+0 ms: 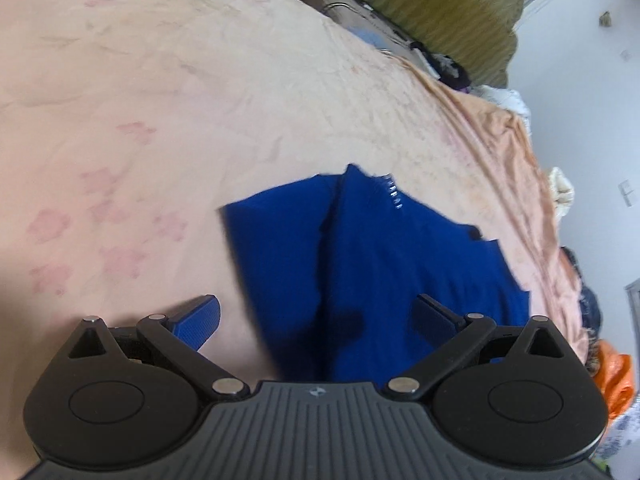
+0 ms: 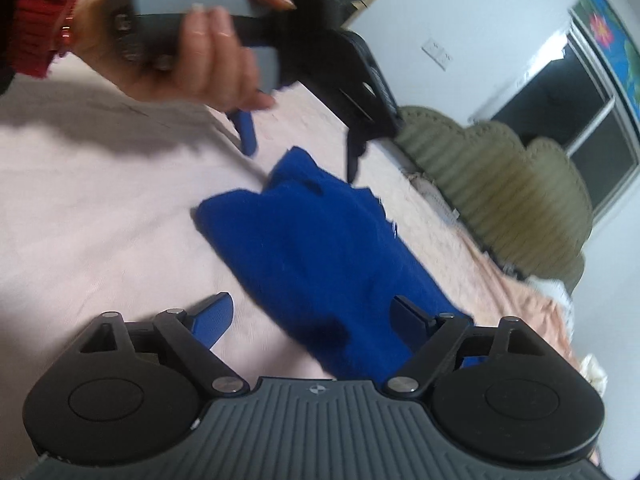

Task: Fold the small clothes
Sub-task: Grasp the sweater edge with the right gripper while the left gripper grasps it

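A small royal-blue garment (image 1: 376,264) lies folded into a narrow bundle on the pink bedspread (image 1: 160,120); it also shows in the right wrist view (image 2: 316,248). My left gripper (image 1: 316,316) is open and empty, held above the garment's near end. My right gripper (image 2: 312,316) is open and empty, over the garment's other end. The left gripper (image 2: 300,152), held by a hand in a red sleeve, shows in the right wrist view above the garment's far end, fingers spread.
An olive ribbed headboard (image 2: 500,184) runs along the bed's far side. Cluttered items (image 1: 440,60) sit beside the bed. The bedspread's edge (image 1: 560,248) drops off at the right, with an orange bag (image 1: 612,372) beyond it. White walls and a dark window (image 2: 580,120) stand behind.
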{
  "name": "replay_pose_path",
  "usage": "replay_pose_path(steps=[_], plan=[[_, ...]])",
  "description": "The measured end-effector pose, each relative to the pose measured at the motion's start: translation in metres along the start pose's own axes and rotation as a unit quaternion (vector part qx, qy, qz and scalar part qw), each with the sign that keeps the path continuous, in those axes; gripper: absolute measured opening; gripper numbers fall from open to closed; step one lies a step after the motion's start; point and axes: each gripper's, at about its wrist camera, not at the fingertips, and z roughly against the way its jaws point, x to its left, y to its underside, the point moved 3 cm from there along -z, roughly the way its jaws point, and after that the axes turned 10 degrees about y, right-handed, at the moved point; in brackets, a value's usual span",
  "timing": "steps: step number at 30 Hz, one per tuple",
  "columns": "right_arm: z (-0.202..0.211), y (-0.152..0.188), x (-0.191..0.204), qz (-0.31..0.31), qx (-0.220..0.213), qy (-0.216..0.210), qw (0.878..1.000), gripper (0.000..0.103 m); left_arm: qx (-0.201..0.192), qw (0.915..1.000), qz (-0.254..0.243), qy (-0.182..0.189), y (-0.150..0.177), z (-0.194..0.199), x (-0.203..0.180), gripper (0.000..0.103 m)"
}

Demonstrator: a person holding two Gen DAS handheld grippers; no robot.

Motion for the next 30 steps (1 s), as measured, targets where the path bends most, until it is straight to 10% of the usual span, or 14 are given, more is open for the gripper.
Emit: replay_pose_path(steps=[10, 12, 15, 18, 30], plan=[[-0.036, -0.026, 0.014, 0.005, -0.006, 0.011, 1.0, 0.062, -0.001, 0.9946, 0.046, 0.092, -0.037, -0.039, 0.009, 0.102], [-0.042, -0.031, 0.016, 0.005, -0.01, 0.01, 1.0, 0.057, -0.002, 0.9946, 0.045, 0.094, -0.044, -0.048, 0.008, 0.086], [-0.047, -0.033, 0.018, 0.008, -0.016, 0.007, 1.0, 0.049, 0.013, 0.9961, 0.047, 0.074, -0.054, -0.065, 0.01, 0.036], [-0.049, -0.033, 0.022, 0.012, -0.02, -0.001, 1.0, 0.031, 0.025, 0.9976, 0.04, 0.051, -0.057, -0.077, 0.007, 0.014], [-0.03, -0.023, -0.01, -0.046, -0.058, -0.003, 0.997, 0.004, -0.042, 0.9919, -0.088, -0.081, -0.05, -0.048, -0.07, 0.009]])
